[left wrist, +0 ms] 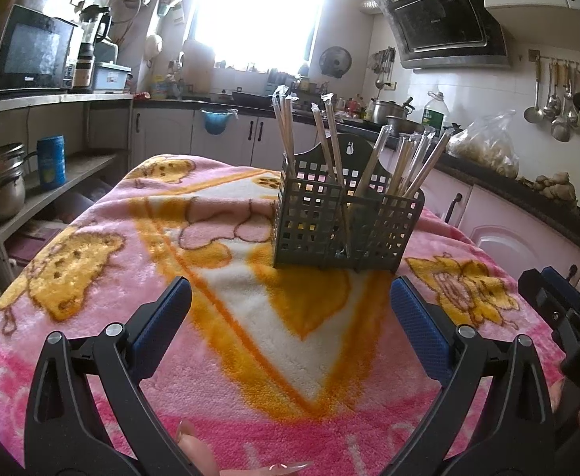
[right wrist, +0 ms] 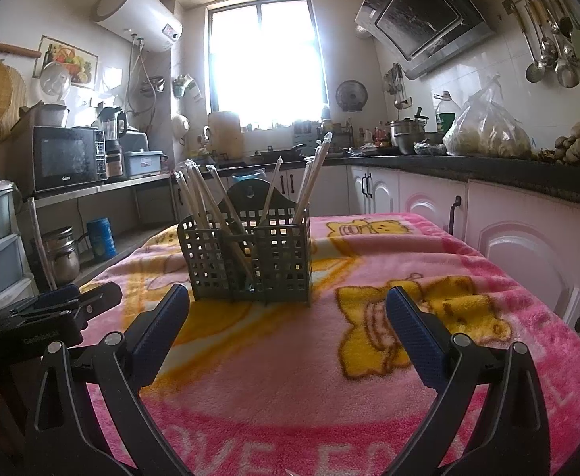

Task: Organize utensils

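Observation:
A grey perforated utensil holder [left wrist: 345, 222] stands upright on the pink blanket-covered table [left wrist: 131, 277]. Several plastic-wrapped chopsticks [left wrist: 331, 139] stand in its compartments, leaning outward. My left gripper [left wrist: 290, 301] is open and empty, a short way in front of the holder. In the right wrist view the same holder [right wrist: 250, 261] with chopsticks [right wrist: 206, 206] stands ahead of my right gripper [right wrist: 288, 309], which is open and empty. The left gripper [right wrist: 67, 305] shows at the left edge of that view; the right gripper's body [left wrist: 559, 317] shows at the right edge of the left wrist view.
Kitchen counters with white cabinets [right wrist: 508, 238] run behind and to the right of the table. A shelf with a microwave [right wrist: 67, 158], pots and a blue can [left wrist: 51, 162] stands at the left. A plastic bag [right wrist: 488, 131] and hanging ladles [left wrist: 559, 103] are at the right.

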